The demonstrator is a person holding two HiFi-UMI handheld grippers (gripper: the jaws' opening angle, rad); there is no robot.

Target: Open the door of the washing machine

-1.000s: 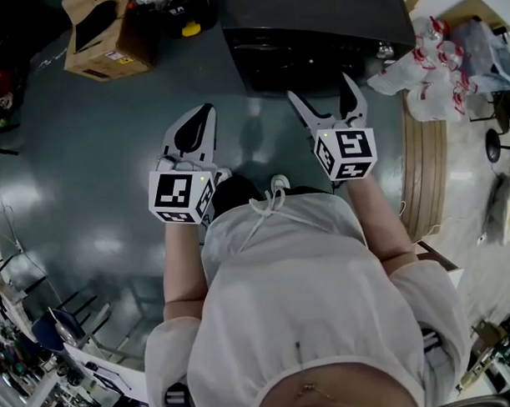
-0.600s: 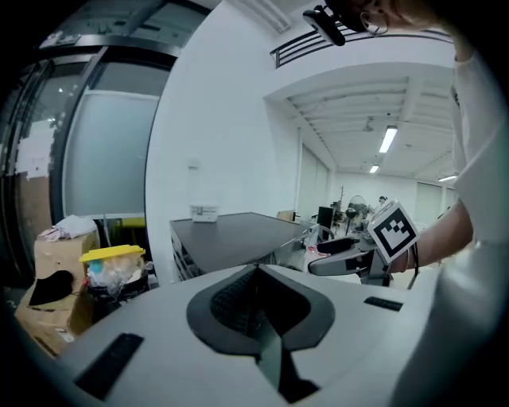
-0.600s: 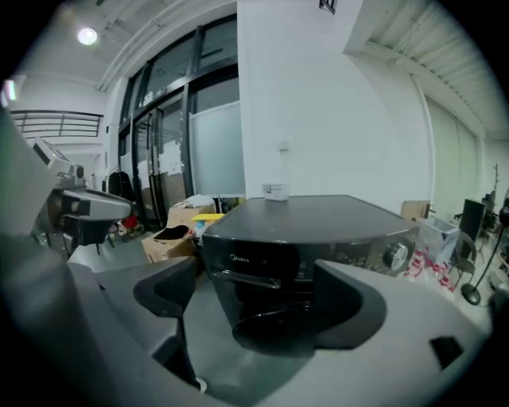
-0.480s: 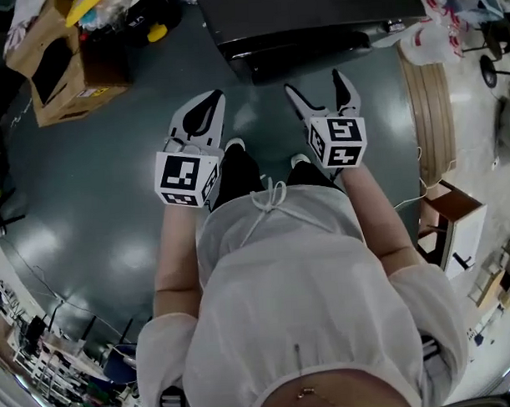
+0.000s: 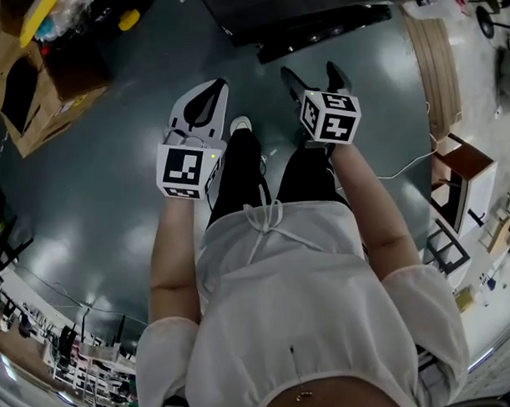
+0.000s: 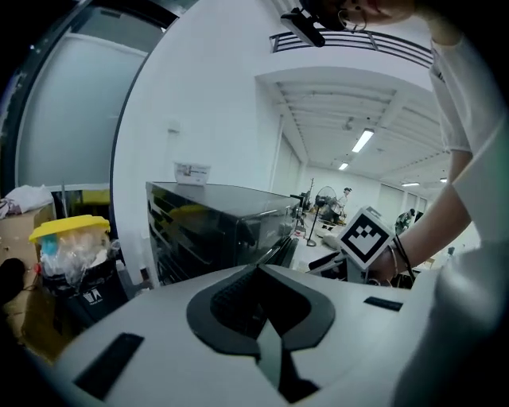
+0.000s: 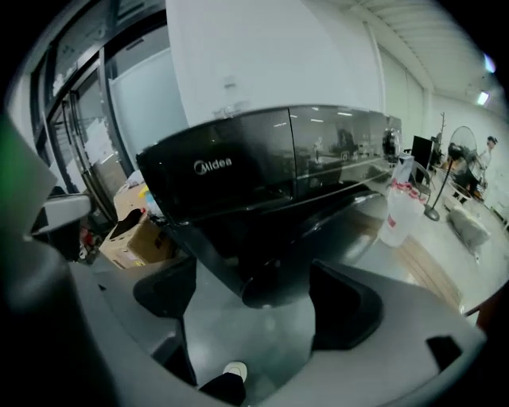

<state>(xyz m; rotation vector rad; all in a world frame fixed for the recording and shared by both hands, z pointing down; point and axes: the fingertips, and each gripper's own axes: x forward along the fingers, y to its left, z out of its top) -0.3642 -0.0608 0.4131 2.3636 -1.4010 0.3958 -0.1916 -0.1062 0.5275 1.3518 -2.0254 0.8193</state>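
Observation:
The dark washing machine (image 5: 303,17) stands at the top edge of the head view; only its front and base show there. In the right gripper view it fills the middle as a black Midea machine (image 7: 262,187) with its rounded front door (image 7: 274,274) shut. My right gripper (image 5: 310,71) hangs over the floor short of the machine, open and empty; its jaws (image 7: 254,306) frame the door from a distance. My left gripper (image 5: 217,85) is held to the left at about the same height, shut on nothing, and in its own view (image 6: 258,274) the machine (image 6: 215,226) lies beyond it.
Cardboard boxes (image 5: 30,89) and a yellow-lidded bin (image 6: 67,234) stand left of the machine. White bags (image 7: 402,211) sit to its right. A wooden board (image 5: 434,59), a small cabinet (image 5: 467,178) and a white cable (image 5: 404,164) lie on the right. The floor is glossy grey.
The machine has slid toward the top of the head view, and the gap between it and both grippers has grown. More of the person's legs show. Neither gripper's jaws have changed.

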